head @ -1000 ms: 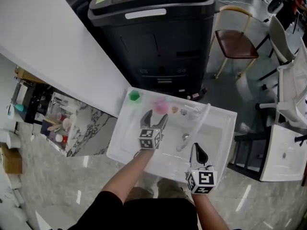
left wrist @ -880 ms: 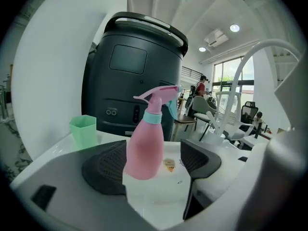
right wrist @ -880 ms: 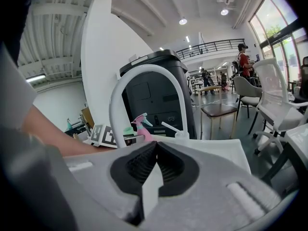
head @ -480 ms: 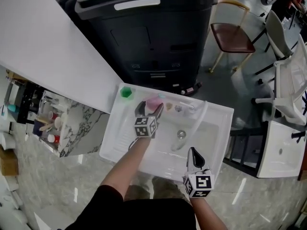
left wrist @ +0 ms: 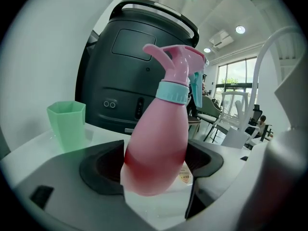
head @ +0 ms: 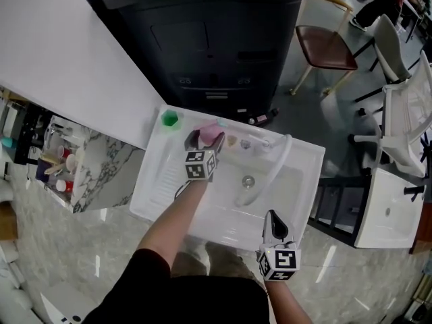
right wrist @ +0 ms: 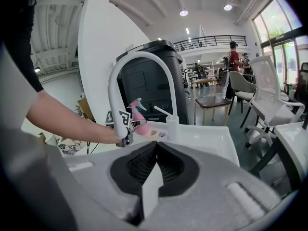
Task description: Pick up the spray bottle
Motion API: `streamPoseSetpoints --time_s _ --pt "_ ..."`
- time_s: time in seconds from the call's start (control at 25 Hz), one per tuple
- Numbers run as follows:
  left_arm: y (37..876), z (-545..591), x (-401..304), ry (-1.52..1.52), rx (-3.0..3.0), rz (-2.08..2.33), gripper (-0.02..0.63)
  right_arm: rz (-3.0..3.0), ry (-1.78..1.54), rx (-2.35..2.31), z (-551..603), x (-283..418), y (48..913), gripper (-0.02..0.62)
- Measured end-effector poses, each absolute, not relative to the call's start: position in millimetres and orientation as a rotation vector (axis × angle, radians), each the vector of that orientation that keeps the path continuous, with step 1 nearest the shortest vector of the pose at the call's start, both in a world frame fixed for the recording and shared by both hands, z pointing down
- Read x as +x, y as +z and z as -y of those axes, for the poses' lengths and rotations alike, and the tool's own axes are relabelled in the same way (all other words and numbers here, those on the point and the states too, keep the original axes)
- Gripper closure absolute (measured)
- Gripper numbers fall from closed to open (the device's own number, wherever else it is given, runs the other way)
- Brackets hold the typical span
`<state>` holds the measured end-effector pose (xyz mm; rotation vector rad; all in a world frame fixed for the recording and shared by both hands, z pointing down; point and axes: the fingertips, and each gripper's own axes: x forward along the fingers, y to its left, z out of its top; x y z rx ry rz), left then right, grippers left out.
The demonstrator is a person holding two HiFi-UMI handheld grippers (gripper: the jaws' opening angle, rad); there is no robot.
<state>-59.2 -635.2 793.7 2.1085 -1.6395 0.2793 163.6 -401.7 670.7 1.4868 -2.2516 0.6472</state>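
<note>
Left gripper, jaws just opened wide, straddles the bottle; cup at 9 o'clock; right gripper closed.

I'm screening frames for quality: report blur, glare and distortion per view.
Head view: sharp, evenly lit, light streaks glare on the glossy floor. Left gripper view: heavy fisheye, dark corners, the close spray bottle slightly soft. Right gripper view: same fisheye, windows bright, near foreground soft.

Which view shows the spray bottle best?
The left gripper view: the spray bottle fills the frame, upright, trigger and collar clear. The head view shows only a pink patch; the right gripper view shows it tiny beside the faucet.
</note>
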Motion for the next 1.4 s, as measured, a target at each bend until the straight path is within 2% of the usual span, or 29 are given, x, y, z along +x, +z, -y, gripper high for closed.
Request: streamPoseSetpoints --time_s 0.6,1.4 --pt "751 590 -50 0.366 2.279 1.597 0.219 2.283 0.583 1.502 382 164 645 0.597" --pt "642 380 -90 0.263 2.376 1.526 0.219 2.310 0.508 1.697 264 102 576 0.597"
